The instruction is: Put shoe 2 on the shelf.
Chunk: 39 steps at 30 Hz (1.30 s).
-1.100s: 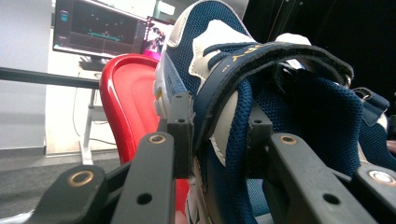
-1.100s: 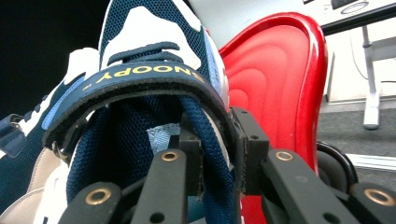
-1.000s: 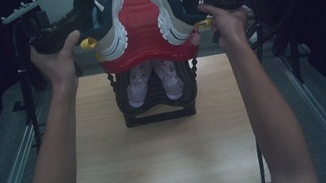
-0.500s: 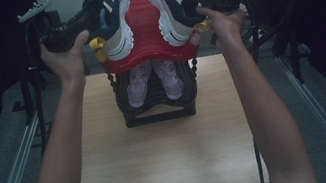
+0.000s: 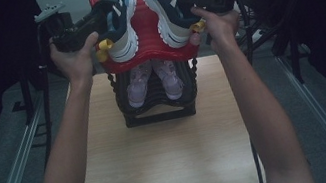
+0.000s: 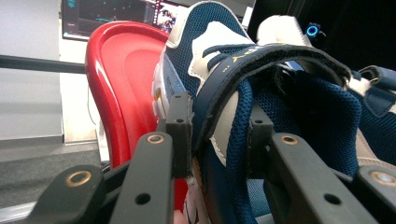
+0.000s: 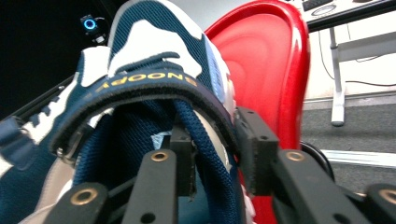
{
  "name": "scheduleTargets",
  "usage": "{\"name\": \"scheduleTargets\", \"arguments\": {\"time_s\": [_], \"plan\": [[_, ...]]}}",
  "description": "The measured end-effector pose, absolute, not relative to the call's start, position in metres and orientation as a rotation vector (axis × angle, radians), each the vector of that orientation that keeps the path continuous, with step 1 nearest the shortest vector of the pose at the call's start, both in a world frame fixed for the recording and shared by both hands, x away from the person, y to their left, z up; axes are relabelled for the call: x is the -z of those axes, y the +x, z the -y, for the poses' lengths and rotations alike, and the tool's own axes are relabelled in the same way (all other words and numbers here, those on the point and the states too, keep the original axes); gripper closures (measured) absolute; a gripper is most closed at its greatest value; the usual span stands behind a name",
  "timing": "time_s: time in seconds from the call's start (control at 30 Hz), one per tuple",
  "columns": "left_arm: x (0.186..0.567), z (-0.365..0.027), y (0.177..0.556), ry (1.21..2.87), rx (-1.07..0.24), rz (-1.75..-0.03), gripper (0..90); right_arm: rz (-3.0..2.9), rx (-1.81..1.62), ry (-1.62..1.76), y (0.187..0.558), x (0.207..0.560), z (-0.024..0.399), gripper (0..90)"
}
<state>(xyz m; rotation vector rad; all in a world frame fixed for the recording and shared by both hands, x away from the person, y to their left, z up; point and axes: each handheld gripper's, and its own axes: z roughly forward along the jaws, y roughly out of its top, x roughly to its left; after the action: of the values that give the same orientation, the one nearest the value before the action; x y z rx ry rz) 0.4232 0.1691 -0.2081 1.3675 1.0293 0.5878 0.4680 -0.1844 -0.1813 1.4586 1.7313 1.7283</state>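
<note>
Worktop: I see a pale wooden board with light grain, running from my near edge up to the shoe rack.
Surroundings: I see grey floor on both sides of it, with a metal rail along the left and another on the right.
Standing on it: a black rack rests directly on the far half of my worktop, about centred between the side edges.
Black rack's load: a pair of small lilac shoes sits in it, toes towards me.
On top: I see a red tray above the black rack, carrying two navy and white sneakers.
</note>
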Motion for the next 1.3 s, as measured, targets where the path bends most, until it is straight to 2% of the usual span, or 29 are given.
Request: {"name": "scheduleTargets", "arguments": {"time_s": [0.3, 0.5, 0.77, 1.0, 1.3], "plan": [[0.214, -0.164, 0.43, 1.375, -0.594, -1.047, 67.6, -1.769, -1.715, 1.429, 0.469, 0.182, 0.172, 54.1], [0.215, -0.163, 0.432, 1.384, -0.576, -1.001, 52.5, -1.831, -1.764, 1.39, 0.468, 0.184, 0.169, 43.2], [0.209, -0.167, 0.428, 1.391, -0.559, -0.955, 41.4, -1.857, -1.812, 1.34, 0.465, 0.185, 0.179, 36.1], [0.207, -0.173, 0.422, 1.384, -0.549, -0.939, 40.0, -1.858, -1.827, 1.275, 0.458, 0.185, 0.189, 35.2], [0.208, -0.184, 0.414, 1.398, -0.545, -0.922, 40.3, -1.842, -1.88, 1.235, 0.449, 0.188, 0.201, 39.9]]}}
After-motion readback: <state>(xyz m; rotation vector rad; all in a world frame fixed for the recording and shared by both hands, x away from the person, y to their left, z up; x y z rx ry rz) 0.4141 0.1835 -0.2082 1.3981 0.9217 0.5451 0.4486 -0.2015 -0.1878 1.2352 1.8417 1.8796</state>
